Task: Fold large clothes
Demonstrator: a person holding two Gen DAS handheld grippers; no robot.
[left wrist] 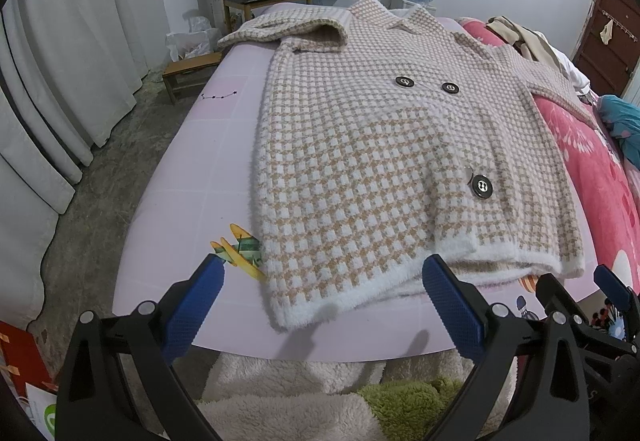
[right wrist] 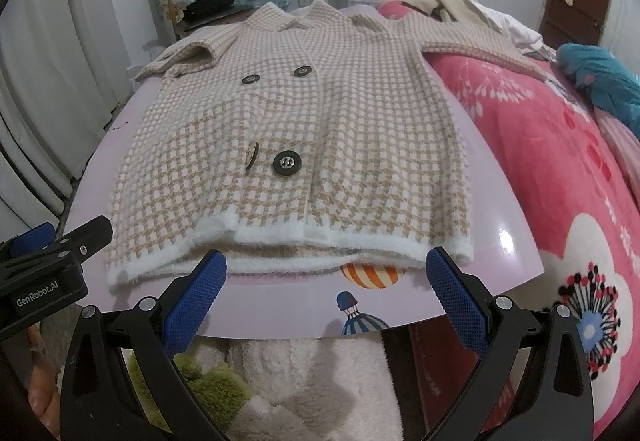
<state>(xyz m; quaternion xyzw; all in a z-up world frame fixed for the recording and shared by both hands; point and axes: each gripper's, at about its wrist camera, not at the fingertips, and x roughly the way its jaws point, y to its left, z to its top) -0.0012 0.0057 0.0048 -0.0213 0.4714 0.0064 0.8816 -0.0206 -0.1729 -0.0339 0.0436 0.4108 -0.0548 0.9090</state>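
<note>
Two tools, left tool (left wrist: 322, 283) and right tool (right wrist: 326, 269), hover spread at the coat (left wrist: 384, 145) hem, gripping nothing. Best pinch both hem corners evenly, lifting together to avoid skew.

The coat (left wrist: 380, 161) is checked in tan and white, paler pink-beige toward its collar, with a white fuzzy hem and dark buttons (left wrist: 483, 186). Under the coat, the board (left wrist: 176, 177) is pale lilac with an orange-striped balloon (right wrist: 370, 273) print below the hem. Right of the coat, the blanket (right wrist: 540, 161) is hot pink with white flowers. The left hand-held gripper (left wrist: 324, 299) and right hand-held gripper (right wrist: 326, 291) are black with blue pads.
</note>
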